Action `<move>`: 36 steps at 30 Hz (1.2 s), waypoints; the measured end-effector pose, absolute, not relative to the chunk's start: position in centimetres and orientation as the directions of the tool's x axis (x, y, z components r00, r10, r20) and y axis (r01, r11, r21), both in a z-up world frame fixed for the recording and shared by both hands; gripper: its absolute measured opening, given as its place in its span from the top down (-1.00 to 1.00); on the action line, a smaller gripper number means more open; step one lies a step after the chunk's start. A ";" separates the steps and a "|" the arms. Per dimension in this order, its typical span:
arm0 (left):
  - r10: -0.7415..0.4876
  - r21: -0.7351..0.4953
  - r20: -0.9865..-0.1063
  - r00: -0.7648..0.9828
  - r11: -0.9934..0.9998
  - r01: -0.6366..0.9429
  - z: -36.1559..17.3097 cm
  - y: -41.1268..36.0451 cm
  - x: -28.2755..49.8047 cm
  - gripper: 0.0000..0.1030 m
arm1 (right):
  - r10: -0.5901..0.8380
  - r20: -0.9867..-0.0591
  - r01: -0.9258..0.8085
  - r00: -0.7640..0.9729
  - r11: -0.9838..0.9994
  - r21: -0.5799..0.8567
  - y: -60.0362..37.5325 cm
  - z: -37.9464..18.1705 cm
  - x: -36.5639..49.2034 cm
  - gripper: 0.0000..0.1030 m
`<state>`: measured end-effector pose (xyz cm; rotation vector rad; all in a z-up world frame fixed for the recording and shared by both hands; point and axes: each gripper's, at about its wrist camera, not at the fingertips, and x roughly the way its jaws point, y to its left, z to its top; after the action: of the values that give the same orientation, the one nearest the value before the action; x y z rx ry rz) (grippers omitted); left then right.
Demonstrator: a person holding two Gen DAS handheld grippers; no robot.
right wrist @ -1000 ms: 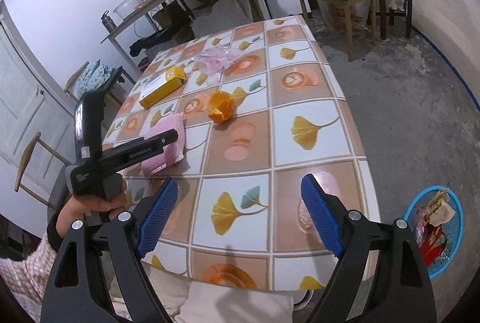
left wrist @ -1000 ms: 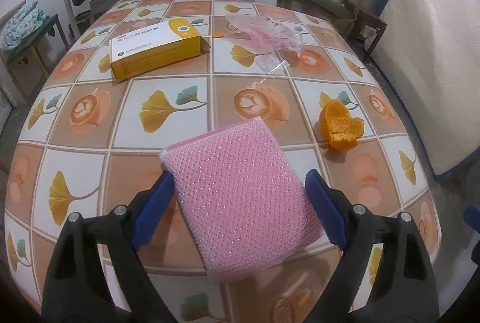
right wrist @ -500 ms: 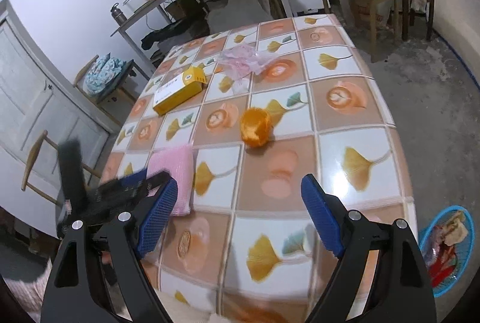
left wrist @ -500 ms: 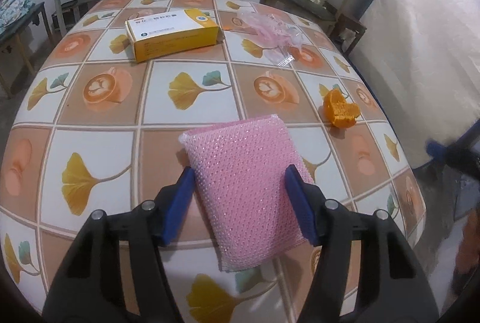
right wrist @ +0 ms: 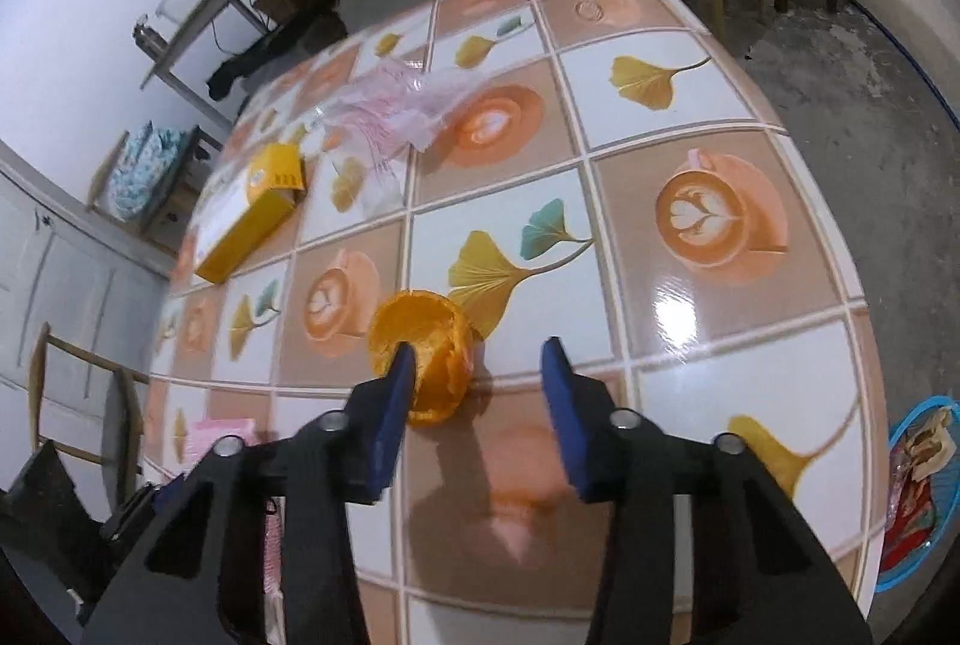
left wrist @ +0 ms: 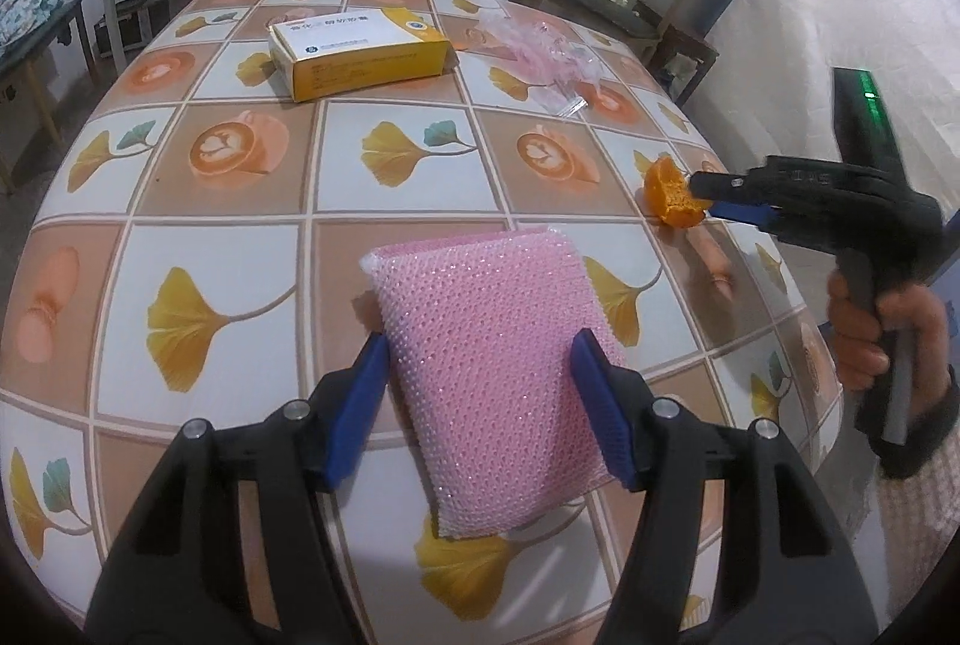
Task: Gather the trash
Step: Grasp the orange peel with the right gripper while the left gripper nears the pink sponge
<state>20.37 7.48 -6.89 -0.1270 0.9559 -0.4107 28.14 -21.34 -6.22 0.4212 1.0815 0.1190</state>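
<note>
1. While the left gripper [left wrist: 480,393] clamps the pink sponge [left wrist: 486,363] at the table's [left wrist: 240,249] near edge, its pads press both sides.
2. Right gripper [right wrist: 480,381]: jaws just closing, now narrow, not clamped. Left pad touches the orange peel [right wrist: 420,339]; right pad is clear.
3. Yellow box [left wrist: 360,51] and plastic wrapper [left wrist: 540,51] lie at the far side.
4. Blue trash basket [right wrist: 900,567] sits on the floor, right.

The box [left wrist: 359,51] carries print too small to read; in the right wrist view its face is blurred. The left finger [right wrist: 393,399] covers part of the peel [right wrist: 420,345], so contact there cannot be judged. The basket [right wrist: 912,495] is cut off by the right edge; its contents are indistinct. The sponge [right wrist: 219,438] shows only a corner behind the right gripper [right wrist: 474,393]. The wrapper [right wrist: 396,105] is blurred.
</note>
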 end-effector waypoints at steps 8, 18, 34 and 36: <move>-0.403 -0.289 -0.763 0.505 0.912 0.290 -6.9 7.8 20.1 -0.25 | 0.241 -0.857 0.033 0.456 0.957 0.287 -19.0 -6.9 29.1 0.72; -0.418 -0.300 -0.779 0.468 0.903 0.307 -6.7 7.3 19.6 -0.51 | 0.187 -0.847 0.005 0.498 0.976 0.218 -18.6 -5.7 26.9 0.84; -0.294 -0.138 -0.841 0.454 0.928 0.346 -6.7 3.0 18.3 -0.65 | 0.193 -0.824 0.047 0.532 0.965 0.256 -21.1 -4.9 15.8 0.84; -0.267 -0.118 -0.847 0.460 0.937 0.328 -6.8 2.6 18.8 -0.67 | 0.201 -0.822 0.055 0.533 0.961 0.271 -21.2 -5.2 15.3 0.84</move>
<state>18.78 2.63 -6.84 0.0651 1.0303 -0.3663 15.30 -21.19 -5.21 0.2791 1.0082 0.0885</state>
